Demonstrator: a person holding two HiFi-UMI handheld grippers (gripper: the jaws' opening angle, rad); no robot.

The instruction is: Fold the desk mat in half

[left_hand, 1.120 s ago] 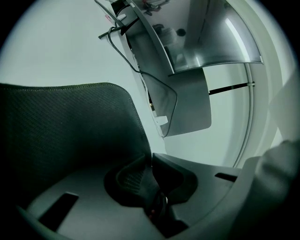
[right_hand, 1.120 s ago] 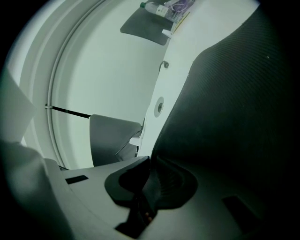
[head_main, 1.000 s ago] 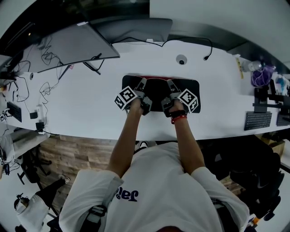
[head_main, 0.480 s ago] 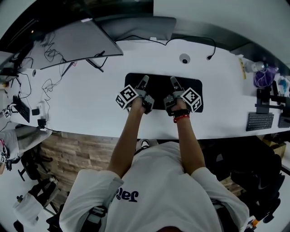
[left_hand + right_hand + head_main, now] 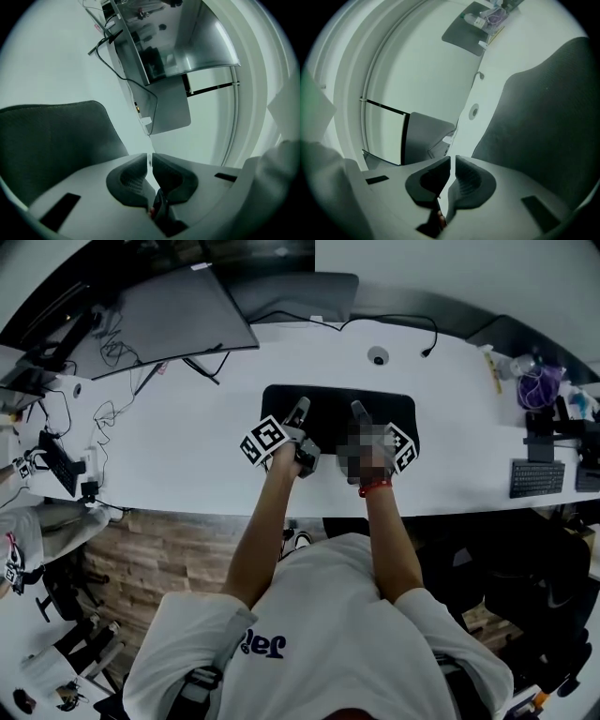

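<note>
Head view steeply down; gripper views low, all sharing desk mat (image 5: 333, 409).

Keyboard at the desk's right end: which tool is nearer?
Right. The right tool, jaws just closing with nothing between them, is over the desk mat's right half, toward the keyboard; the left tool is over the left half, farther away.

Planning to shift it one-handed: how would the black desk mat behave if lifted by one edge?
The desk mat lies thin and flat on the desk, so it would probably droop, not stay stiff, and feel light. Its matte surface suggests it drags rather than slides when pushed.
</note>
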